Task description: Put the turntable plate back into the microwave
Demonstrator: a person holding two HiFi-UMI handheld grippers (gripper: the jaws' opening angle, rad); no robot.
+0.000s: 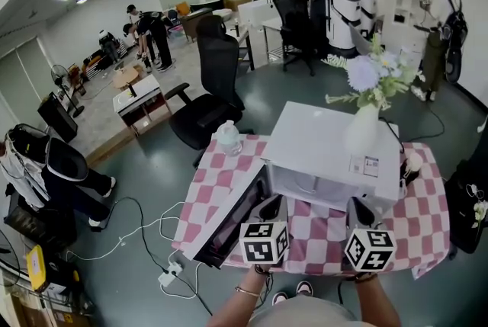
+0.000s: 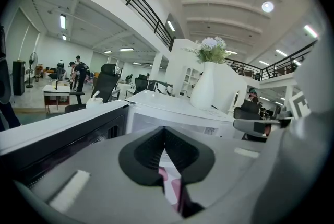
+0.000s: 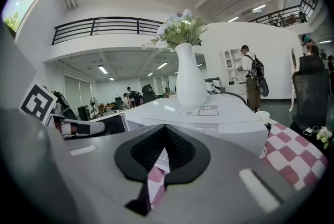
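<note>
A white microwave (image 1: 328, 139) stands on a pink-and-white checked table (image 1: 427, 215), its dark door (image 1: 229, 219) swung open to the left. Something pale and round lies on the cavity floor (image 1: 309, 183); I cannot tell whether it is the turntable plate. My left gripper (image 1: 268, 205) hovers just before the open cavity, shut and empty. My right gripper (image 1: 360, 209) is beside it at the cavity's right, also shut and empty. In the left gripper view the left gripper (image 2: 164, 137) faces the microwave (image 2: 172, 113) and door (image 2: 62, 134). In the right gripper view the right gripper (image 3: 165, 137) has its jaws together.
A white vase of flowers (image 1: 364, 127) stands on top of the microwave. A clear bottle (image 1: 227, 137) sits at the table's far left corner and a white cup (image 1: 412, 162) to the microwave's right. Black office chairs (image 1: 210, 93), cables and a power strip (image 1: 169, 274) lie around the table.
</note>
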